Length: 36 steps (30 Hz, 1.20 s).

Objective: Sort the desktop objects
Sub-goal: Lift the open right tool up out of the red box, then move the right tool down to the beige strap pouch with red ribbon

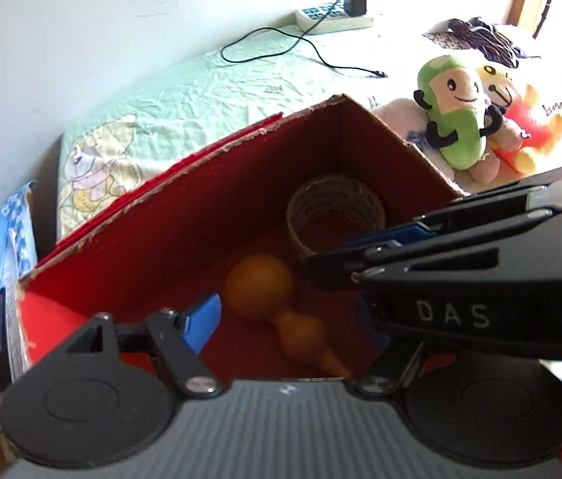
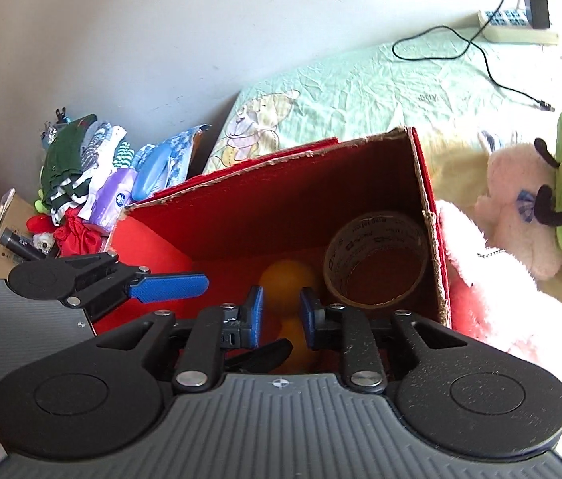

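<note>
Orange gourd toy [image 1: 277,303] blurred, apparently loose inside red box [image 1: 209,207] near tape roll [image 1: 335,215]; both grippers, left [image 1: 285,319] and right [image 2: 280,313], released; may bounce out

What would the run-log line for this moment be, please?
stage: boxing | box: holds tape roll, blurred orange gourd | right gripper: open over gourd | left gripper: open over box

The right gripper [image 2: 280,315] is being held over the open red box [image 2: 241,215], its jaws parted around a blurred orange gourd [image 2: 287,279], contact unclear. A tape roll [image 2: 376,259] is being leaned against the box's right wall. The left gripper [image 2: 169,287] is being shown at the left, over the box.
</note>
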### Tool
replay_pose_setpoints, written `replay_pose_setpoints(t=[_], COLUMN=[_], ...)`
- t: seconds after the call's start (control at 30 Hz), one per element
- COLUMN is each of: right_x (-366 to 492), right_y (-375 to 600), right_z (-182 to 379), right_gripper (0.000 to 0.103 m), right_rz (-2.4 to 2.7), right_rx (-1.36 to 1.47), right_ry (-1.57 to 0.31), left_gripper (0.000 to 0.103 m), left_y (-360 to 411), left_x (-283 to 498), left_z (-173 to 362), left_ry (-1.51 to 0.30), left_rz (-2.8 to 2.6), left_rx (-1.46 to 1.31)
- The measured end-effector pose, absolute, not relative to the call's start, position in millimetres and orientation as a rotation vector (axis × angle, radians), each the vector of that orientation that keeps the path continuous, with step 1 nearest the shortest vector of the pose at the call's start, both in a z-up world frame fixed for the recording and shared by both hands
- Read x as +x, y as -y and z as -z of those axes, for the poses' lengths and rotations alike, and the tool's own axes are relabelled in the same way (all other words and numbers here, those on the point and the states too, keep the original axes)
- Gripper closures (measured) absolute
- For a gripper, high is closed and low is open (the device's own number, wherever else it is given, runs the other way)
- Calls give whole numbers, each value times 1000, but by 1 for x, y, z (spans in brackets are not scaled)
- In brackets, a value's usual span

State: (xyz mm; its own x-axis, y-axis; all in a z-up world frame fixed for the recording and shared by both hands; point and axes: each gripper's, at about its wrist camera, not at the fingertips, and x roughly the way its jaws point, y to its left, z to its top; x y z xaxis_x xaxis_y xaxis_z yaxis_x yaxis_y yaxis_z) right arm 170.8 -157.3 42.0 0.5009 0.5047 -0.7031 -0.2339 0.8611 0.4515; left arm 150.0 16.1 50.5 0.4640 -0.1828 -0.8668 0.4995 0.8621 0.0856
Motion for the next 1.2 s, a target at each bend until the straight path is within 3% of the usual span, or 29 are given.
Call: replay_pose_setpoints(t=[0.77,1.2], right_x=[104,87], right_y=[209,212], right_z=[-78,-27], right_gripper=[80,79], right_rz=[-721,-807], right_rx=[353,349], right_ry=[-871,-1034], left_gripper=[19,20], left_y=[-21,-10], left_x=[72,29], left_z=[-90,-23], left_ry=[-957,-1102], left_rz=[144,93], left_rx=[131,31])
